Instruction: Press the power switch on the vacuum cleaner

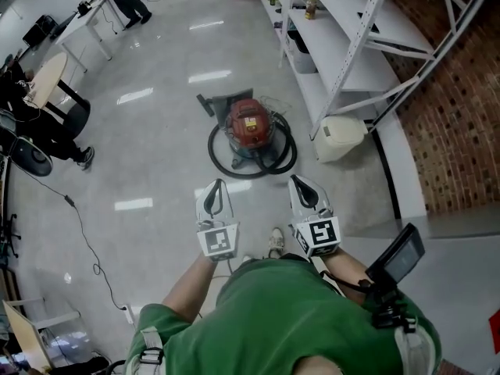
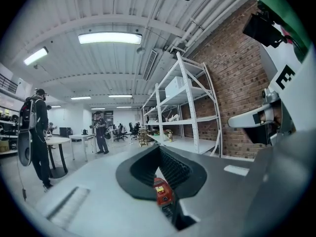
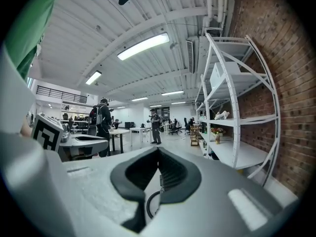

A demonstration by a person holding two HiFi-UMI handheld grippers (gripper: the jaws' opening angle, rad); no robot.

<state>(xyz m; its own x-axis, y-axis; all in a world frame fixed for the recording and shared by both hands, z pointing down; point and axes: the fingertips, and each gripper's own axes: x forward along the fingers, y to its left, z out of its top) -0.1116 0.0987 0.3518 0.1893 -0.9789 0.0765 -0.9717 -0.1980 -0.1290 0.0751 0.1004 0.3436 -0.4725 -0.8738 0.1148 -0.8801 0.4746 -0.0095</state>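
Nearest item: my green shirt (image 1: 273, 319), which fills the bottom of the head view, with both forearms extended forward from it.

Left gripper (image 1: 218, 184): held above the floor (image 1: 156, 170), pointing ahead. Jaws pressed together at the tips and holding nothing. In the left gripper view, the vacuum shows small and far off through the opening behind the tips.

Vacuum (image 1: 248, 123): red drum, upright on the floor, ahead of and between my two grippers and well apart from both. Its black hose (image 1: 285, 158) is coiled around the base. There is a yellow label on top. The switch itself is too small to locate in any view.

Right gripper (image 1: 299, 184): level with the left, pointing the same way. Jaws closed tip to tip and empty.

Right of the vacuum: a white bin (image 1: 340, 135), just beside the hose, at the foot of a white rack (image 1: 344, 61).

Step in hand, as I judge it: standing off from the vacuum, with no contact. This position fits an approach to the switch, and it equally fits a withdrawal after a press. No indicator shows whether the machine is running.

Requirements for any contact from here: close the distance, bring one gripper down over the drum top, confirm the switch position at close range, and keep clear of the hose loop underfoot. Closed jaws already give a single blunt tip, suitable for pressing.
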